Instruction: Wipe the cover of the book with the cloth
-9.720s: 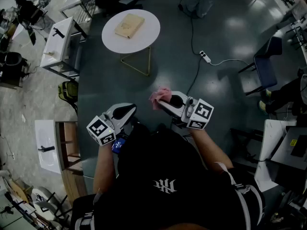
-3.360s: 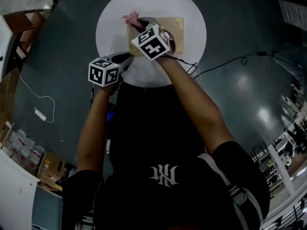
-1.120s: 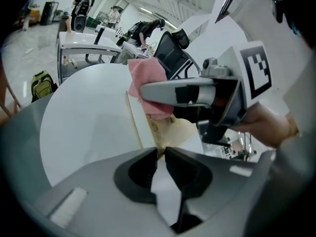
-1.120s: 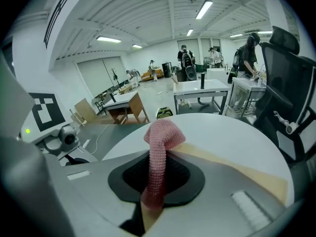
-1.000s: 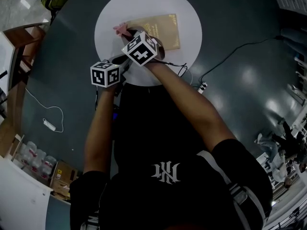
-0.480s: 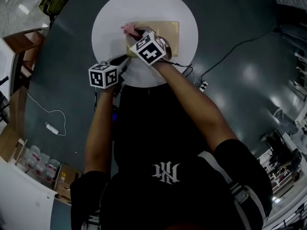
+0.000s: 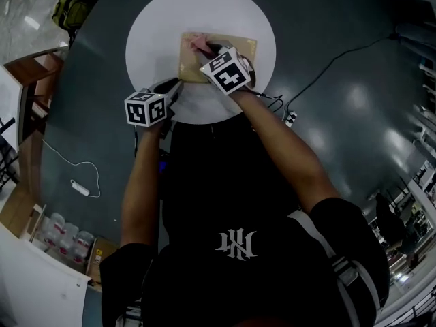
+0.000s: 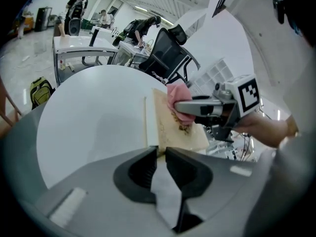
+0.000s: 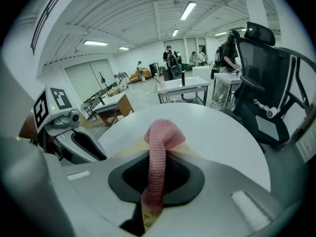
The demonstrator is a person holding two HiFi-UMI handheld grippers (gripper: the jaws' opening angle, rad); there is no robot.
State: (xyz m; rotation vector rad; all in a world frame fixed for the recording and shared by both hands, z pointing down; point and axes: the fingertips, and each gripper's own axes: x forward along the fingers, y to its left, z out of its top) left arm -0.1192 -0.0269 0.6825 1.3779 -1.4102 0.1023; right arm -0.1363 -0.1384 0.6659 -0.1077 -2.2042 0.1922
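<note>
With your right gripper (image 7: 210, 48) clamped on the cloth (image 9: 163, 137), press flat — sweep the book (image 7: 187, 61) cover edge to edge.

The cloth (image 9: 159, 147) is a pink knit, coarse and nubbly, its loops plain to see. The book (image 8: 168, 135) has a tan, matt cover that looks like card or paper, printed in darker ink, with white paper page edges along one side. The round tabletop (image 7: 163, 19) is white, smooth and matt; the dark floor (image 7: 354, 101) is glossy and mirrors the lights.
</note>
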